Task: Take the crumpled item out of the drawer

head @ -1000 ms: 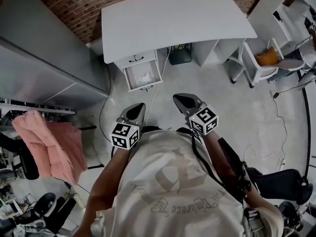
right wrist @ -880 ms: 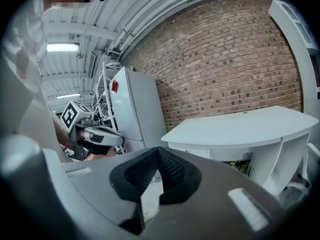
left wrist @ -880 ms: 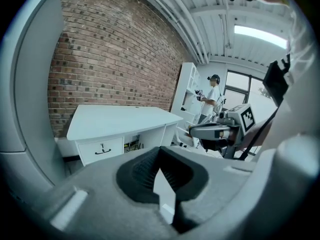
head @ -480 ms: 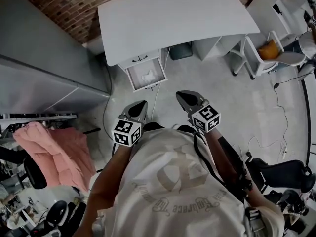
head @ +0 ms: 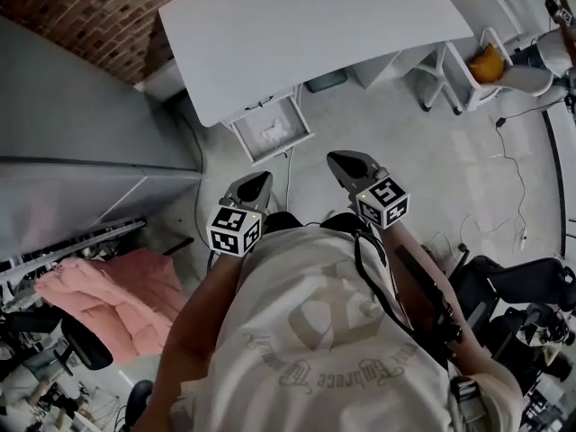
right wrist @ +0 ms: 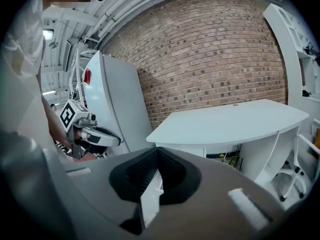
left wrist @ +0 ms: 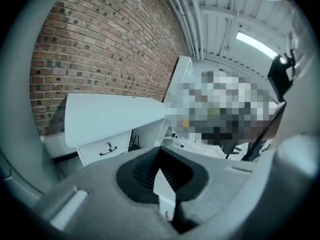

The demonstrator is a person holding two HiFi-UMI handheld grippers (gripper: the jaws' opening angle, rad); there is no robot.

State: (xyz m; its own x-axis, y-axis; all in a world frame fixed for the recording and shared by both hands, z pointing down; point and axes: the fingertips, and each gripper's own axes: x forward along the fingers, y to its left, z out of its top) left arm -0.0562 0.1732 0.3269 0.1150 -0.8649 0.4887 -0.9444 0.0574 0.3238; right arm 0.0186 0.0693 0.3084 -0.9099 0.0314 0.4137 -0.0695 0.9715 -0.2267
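The white desk (head: 306, 25) has its lower drawer (head: 273, 130) pulled open, and a crumpled white item (head: 274, 133) lies inside it. Both grippers are held in front of the person's chest, short of the drawer and above the floor. My left gripper (head: 258, 180) is shut and holds nothing. My right gripper (head: 345, 162) is also shut and holds nothing. In the left gripper view, the shut jaws (left wrist: 161, 173) point at the desk (left wrist: 110, 116) and its closed upper drawer front (left wrist: 106, 150). The right gripper view shows its shut jaws (right wrist: 157, 171), the desk (right wrist: 235, 119) and the left gripper (right wrist: 92, 134).
A grey cabinet (head: 81, 124) stands left of the desk, with a pink garment (head: 112, 286) below it. A white chair with an orange cushion (head: 490, 61) is at the far right. Cables (head: 517, 187) run over the floor, and a dark office chair (head: 531, 286) is at the right.
The head view has swung, so the desk and drawer now sit tilted and slightly higher. The pink garment has slid down the left side. Both grippers stay shut before the chest.
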